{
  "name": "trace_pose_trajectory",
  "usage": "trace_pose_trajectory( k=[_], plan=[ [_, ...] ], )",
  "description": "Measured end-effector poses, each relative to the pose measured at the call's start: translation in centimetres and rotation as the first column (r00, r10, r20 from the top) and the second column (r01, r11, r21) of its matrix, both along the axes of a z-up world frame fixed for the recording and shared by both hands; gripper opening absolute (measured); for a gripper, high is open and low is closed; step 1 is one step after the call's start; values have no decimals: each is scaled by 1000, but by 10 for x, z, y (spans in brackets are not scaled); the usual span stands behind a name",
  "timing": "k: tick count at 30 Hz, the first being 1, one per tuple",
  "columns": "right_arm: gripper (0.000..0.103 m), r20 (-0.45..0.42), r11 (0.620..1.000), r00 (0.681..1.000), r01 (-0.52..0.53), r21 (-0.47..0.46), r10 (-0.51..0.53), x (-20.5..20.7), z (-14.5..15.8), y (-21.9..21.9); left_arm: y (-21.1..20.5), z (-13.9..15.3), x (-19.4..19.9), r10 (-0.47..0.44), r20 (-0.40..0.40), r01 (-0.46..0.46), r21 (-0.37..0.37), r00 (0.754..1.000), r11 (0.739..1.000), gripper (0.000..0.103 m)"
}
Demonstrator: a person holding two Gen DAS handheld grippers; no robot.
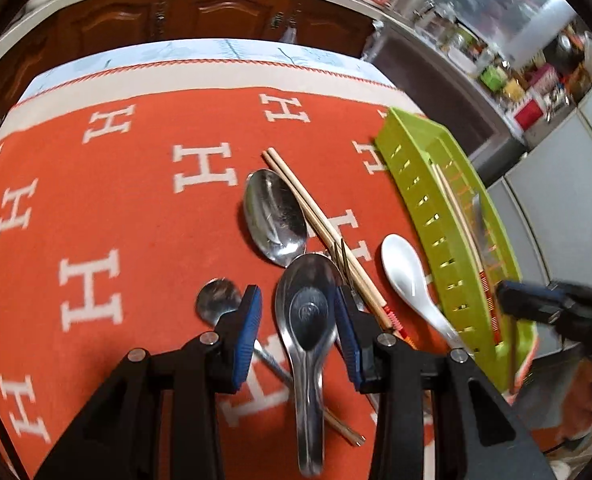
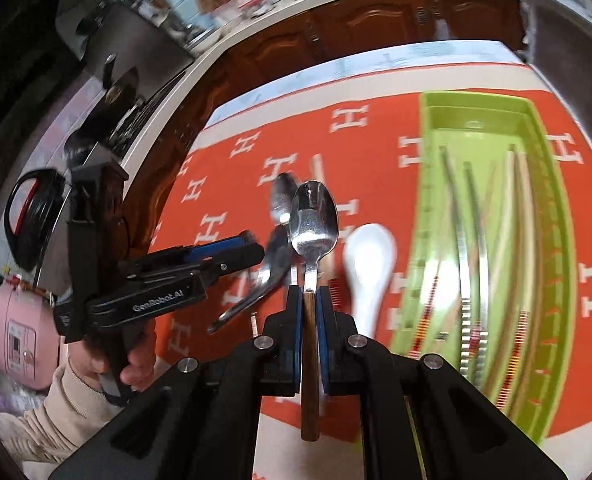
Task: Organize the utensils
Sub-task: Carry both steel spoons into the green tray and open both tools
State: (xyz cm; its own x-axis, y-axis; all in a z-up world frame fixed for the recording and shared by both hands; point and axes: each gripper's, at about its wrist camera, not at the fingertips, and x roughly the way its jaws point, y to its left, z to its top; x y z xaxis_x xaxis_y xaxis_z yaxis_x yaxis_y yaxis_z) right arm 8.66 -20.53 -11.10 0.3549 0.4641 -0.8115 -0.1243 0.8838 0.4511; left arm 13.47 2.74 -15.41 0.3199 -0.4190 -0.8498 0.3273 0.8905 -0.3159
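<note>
— How many spoons?
— Five. Big shiny spoon (image 1: pixel 273 218), deep shiny spoon (image 1: pixel 308 320), small shiny spoon (image 1: pixel 217 300), wood-handled spoon (image 2: pixel 314 216), white spoon (image 1: pixel 404 272).
— Green trays?
— Just one green tray (image 1: pixel 416 200).
— Chopsticks?
— One pair of chopsticks (image 1: pixel 316 224) in plain sight. More in the tray, too blurry to count.
— Grippers?
— Two: left gripper (image 1: pixel 296 296), right gripper (image 2: pixel 310 294).

An orange cloth (image 1: pixel 135 200) with white H letters, a lime-green tray (image 2: pixel 552 240), a white spoon (image 1: pixel 404 268).

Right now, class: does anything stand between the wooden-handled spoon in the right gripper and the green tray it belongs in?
Nothing visible blocks it. The wooden-handled spoon is lifted in the right gripper; the white ceramic spoon lies on the cloth below the path to the green tray.
</note>
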Motion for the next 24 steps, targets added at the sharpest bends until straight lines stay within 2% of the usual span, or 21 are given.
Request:
trace_pose_trajectory(
  k=[2,4,9,12,18,24],
  plan=[
    [6,2,1000,1000,18,2,-19,1,2,-12,-4,-4,2,-11,13,11,25,1000,1000,35],
    [6,2,999,999,36,6,-36,2,2,-22,-6,-8,4,-28,9,28,25,1000,999,20],
    [6,-1,999,999,49,10,-49,1,-2,-33,-4,-13,10,-40,-3,40,2,999,999,20],
    [6,-3,999,999,48,8,-48,-2,-6,-32,-3,-14,13,-55,-11,55,-3,998,998,24],
    [6,-7,998,998,57,16,-57,0,-10,-24,-7,-13,16,-140,-8,140,-45,990,989,41],
    [6,-18,998,998,59,6,-59,-2,-14,-26,-13,-12,11,-209,27,209,-20,978,978,40]
  ],
)
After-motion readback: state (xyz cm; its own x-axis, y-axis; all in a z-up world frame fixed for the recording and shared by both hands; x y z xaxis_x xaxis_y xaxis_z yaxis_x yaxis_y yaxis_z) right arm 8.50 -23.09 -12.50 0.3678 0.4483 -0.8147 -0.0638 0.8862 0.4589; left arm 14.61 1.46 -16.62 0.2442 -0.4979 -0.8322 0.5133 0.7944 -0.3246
